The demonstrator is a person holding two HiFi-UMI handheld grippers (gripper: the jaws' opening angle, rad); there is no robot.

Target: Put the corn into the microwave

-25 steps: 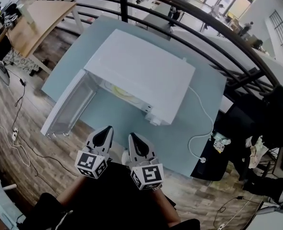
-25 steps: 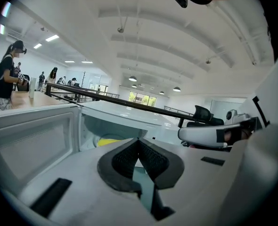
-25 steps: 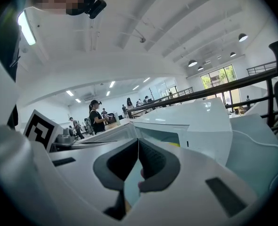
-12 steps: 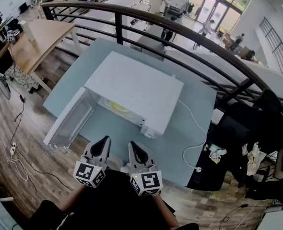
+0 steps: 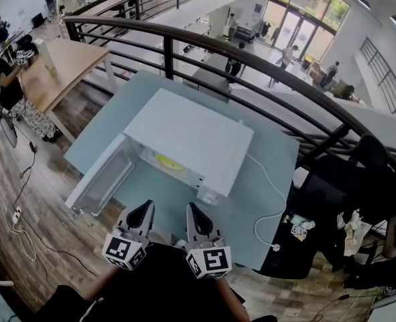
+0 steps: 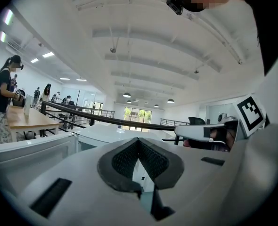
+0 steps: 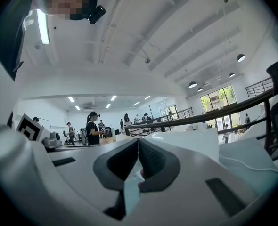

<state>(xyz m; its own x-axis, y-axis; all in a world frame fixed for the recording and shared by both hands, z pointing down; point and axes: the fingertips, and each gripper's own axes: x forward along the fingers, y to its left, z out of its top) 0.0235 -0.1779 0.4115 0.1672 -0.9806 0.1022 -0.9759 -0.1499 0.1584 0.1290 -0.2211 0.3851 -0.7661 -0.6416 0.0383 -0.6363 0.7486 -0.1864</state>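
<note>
Down at the near edge of the head view, the two tongs sit side by side, close to the person's body. The left gripper (image 5: 144, 210) and right gripper (image 5: 192, 212) both point toward the microwave (image 5: 191, 136) and are well short of it. Each has its jaws pressed together with nothing pinched, so they're empty. The corn (image 5: 166, 160) looks to be the yellow thing already lying inside the cavity. I'd say the job's basically done apart from the door (image 5: 104, 176), which hangs wide open to the left.

What could go sideways: if the door gets pushed closed with those hard tips, an off-centre shove could skid the whole oven across the smooth blue table (image 5: 252, 200). The tips could also just slip off the door's face. And the power cord (image 5: 268, 200) loops over the table on the right, with its end near the near edge, so a low swing of the right gripper could snag it. Just my guess.

View-wise, only the head view looks into the cavity and shows the corn and how far the door swings. Both gripper views look level across the room and miss the inside completely. They're where you actually see the pads (image 7: 153, 157) meeting at the tips, though. The left gripper view also catches the right gripper's marker cube (image 6: 249, 114) off to its right.
</note>
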